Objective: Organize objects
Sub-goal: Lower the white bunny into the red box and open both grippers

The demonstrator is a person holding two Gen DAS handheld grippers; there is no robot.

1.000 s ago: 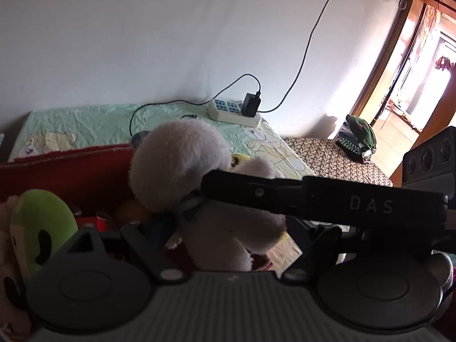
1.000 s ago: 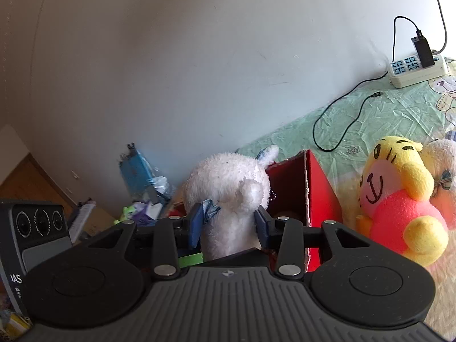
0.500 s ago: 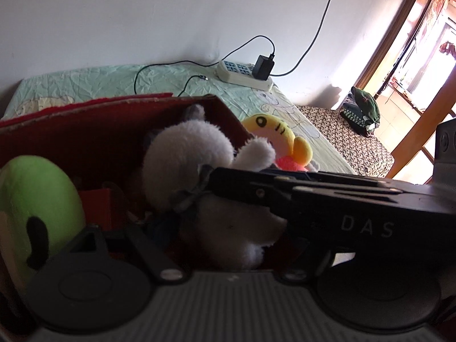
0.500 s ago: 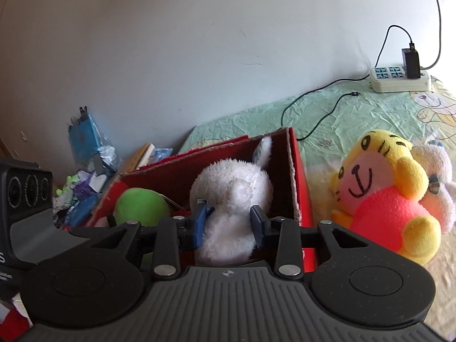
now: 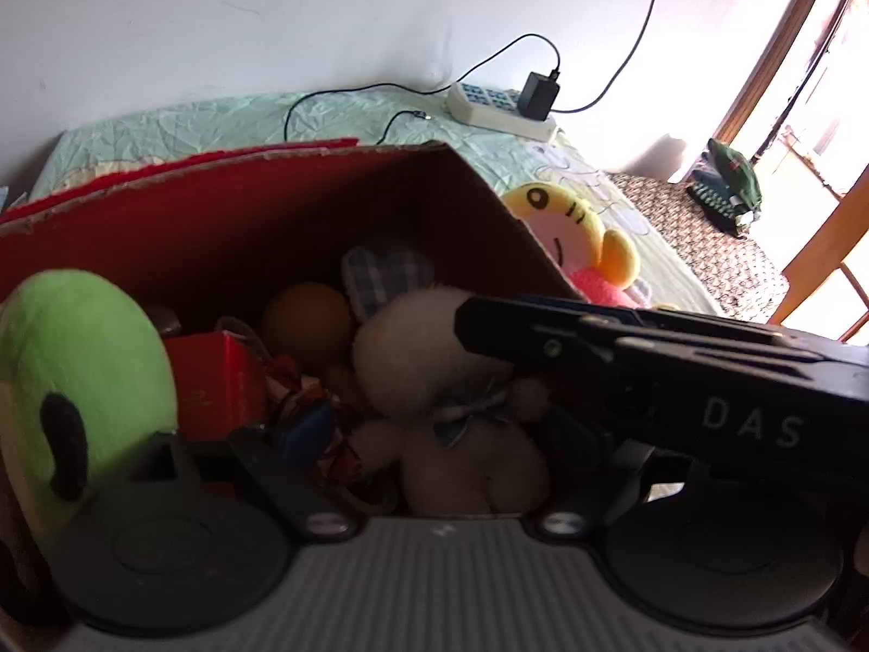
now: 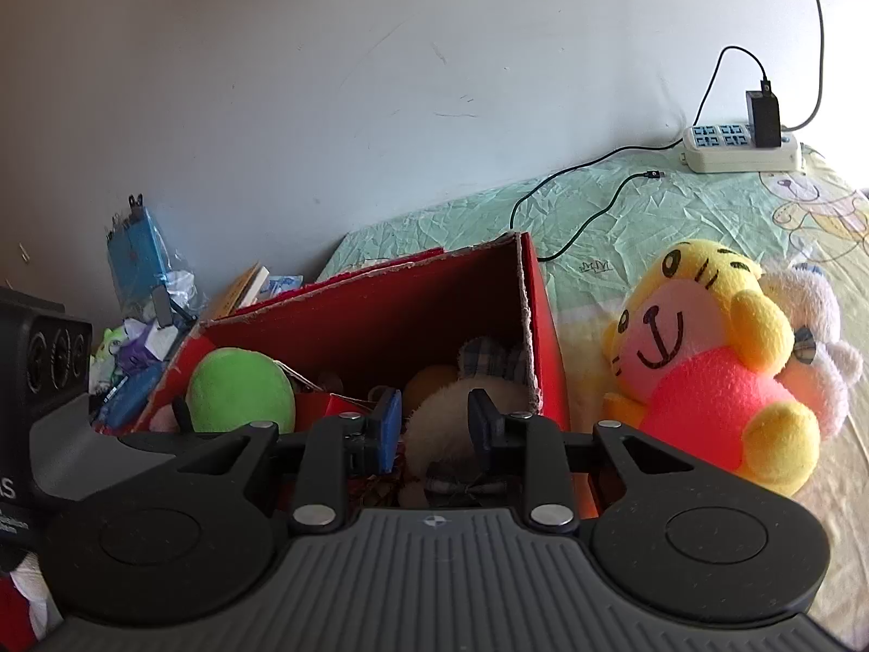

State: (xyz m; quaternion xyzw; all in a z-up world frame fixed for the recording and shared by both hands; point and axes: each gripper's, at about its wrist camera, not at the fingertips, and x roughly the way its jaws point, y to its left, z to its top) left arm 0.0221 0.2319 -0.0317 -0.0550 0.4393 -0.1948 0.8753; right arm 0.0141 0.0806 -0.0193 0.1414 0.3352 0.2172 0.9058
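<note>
Your right gripper (image 6: pixel 434 424) clamped on white plush bunny (image 6: pixel 442 421), jaws just closing, pads against both sides of head. Bunny sits inside red cardboard box (image 6: pixel 535 326), near right wall, beside green plush (image 6: pixel 239 388) and orange ball (image 5: pixel 307 320). Your left gripper (image 5: pixel 434 467) jaws just opening, spread either side of bunny, not pressing it. Yellow-pink tiger plush (image 6: pixel 711 375) lies on bedsheet (image 6: pixel 679 217) just outside box

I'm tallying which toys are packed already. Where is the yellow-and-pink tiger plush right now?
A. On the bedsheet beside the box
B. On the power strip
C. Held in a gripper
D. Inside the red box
A: the yellow-and-pink tiger plush lies on the bedsheet, outside the red box wall.
</note>
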